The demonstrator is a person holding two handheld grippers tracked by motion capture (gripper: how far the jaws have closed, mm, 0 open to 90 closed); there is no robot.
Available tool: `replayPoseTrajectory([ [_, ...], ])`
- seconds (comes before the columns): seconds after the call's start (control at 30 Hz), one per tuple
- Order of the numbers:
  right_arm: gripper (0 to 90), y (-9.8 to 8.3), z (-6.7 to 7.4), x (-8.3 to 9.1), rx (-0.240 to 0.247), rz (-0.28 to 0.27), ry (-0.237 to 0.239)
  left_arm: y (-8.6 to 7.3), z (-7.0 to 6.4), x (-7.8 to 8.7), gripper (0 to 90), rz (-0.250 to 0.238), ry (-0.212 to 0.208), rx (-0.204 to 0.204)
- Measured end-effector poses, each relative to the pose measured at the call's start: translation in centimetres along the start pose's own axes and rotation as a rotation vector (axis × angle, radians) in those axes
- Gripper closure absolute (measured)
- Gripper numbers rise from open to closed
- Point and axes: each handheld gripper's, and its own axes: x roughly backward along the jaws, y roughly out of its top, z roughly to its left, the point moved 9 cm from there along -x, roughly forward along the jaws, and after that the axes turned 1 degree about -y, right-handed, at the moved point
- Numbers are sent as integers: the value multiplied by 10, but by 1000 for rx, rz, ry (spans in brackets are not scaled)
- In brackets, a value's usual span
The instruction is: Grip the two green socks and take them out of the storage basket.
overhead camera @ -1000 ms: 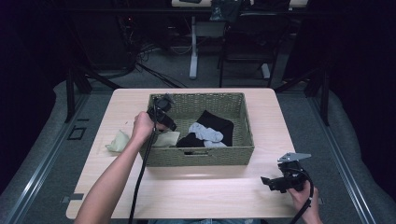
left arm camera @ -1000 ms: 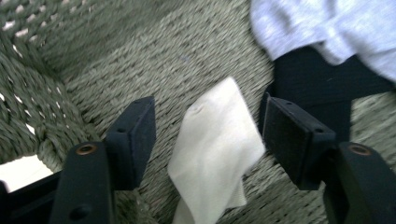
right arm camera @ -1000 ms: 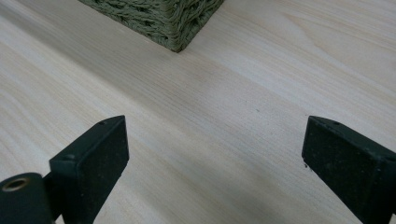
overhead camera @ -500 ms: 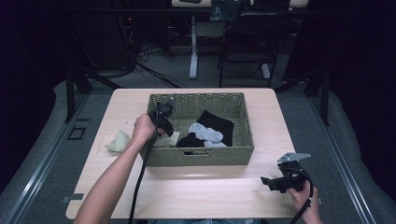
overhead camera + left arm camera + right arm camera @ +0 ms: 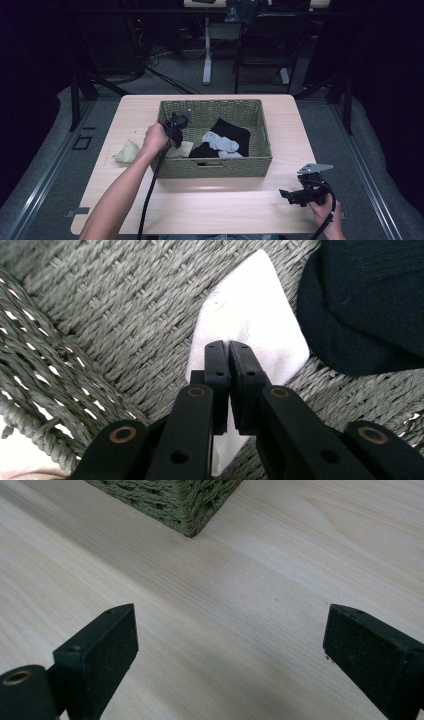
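Two grippers: one worked, one waited.
Left gripper (image 5: 229, 347): jaws were pinched on the pale cloth (image 5: 250, 325), low inside the wicker basket (image 5: 260, 165) at its left end, likely to place or lift it.
Right gripper (image 5: 230, 645): jaws stood wide, empty, over the bare table (image 5: 210, 605) near the basket's corner, apparently parked.
Dark garment (image 5: 232, 134): lay mid-basket, with a grey sock (image 5: 220, 143) on it.

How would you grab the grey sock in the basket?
The grey sock lies crumpled on top of the black cloth inside the wicker basket. I'd come straight down from above, since the walls block the sides, and pinch a raised fold near its middle.
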Motion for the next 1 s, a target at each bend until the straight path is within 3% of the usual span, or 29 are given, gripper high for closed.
replayPoseTrajectory([
  [0.63, 68, 0, -1, -2, -5, 4, 7, -4, -3, 70, 878, -212, -69, -37],
  [1.0, 69, 0, -1, -3, -9, 4, 9, 1, -2, 108, 879, -296, -63, -48],
])
